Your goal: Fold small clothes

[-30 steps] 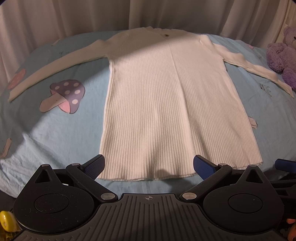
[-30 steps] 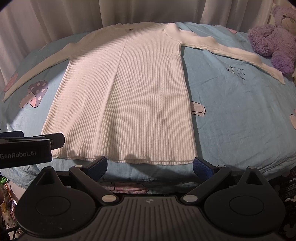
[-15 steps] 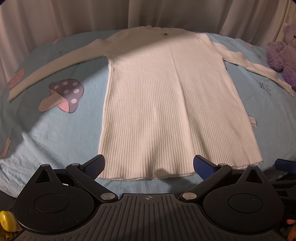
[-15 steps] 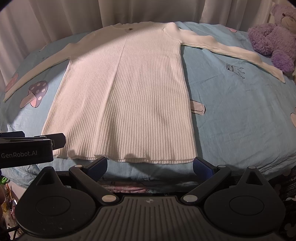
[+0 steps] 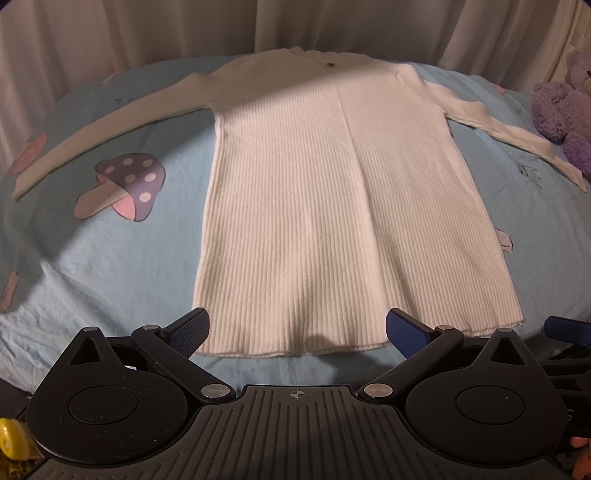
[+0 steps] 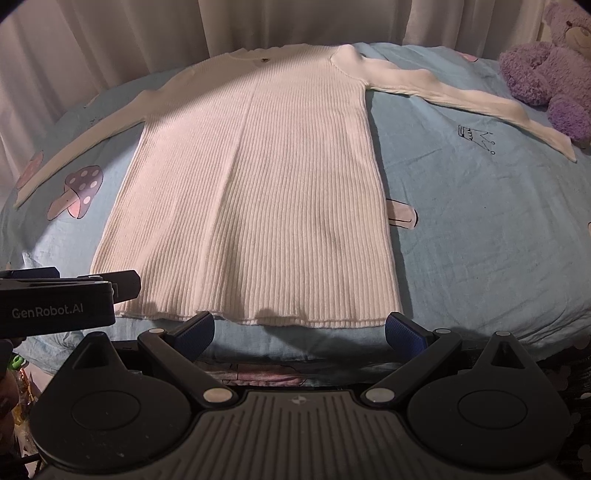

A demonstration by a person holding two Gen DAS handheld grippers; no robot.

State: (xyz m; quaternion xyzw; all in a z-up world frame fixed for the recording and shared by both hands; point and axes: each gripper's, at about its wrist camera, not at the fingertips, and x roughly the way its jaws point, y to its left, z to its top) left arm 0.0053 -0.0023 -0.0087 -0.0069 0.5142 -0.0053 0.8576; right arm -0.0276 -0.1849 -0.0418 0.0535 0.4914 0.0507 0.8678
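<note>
The sweater (image 5: 332,206) lies flat and unmoved since a second ago — both grippers, left (image 5: 297,330) and right (image 6: 298,328), hover wide open at its hem, folding not begun.

The white sweater (image 5: 332,206) across the middle of the frame is a ribbed knit, matt and soft-looking. Beneath it the pale blue bedsheet (image 6: 480,240) is thin woven cloth, lightly creased, with flat printed mushrooms. At upper right the purple teddy bear (image 6: 546,70) is fuzzy plush. The curtain (image 5: 147,33) along the top is smooth matt fabric.
</note>
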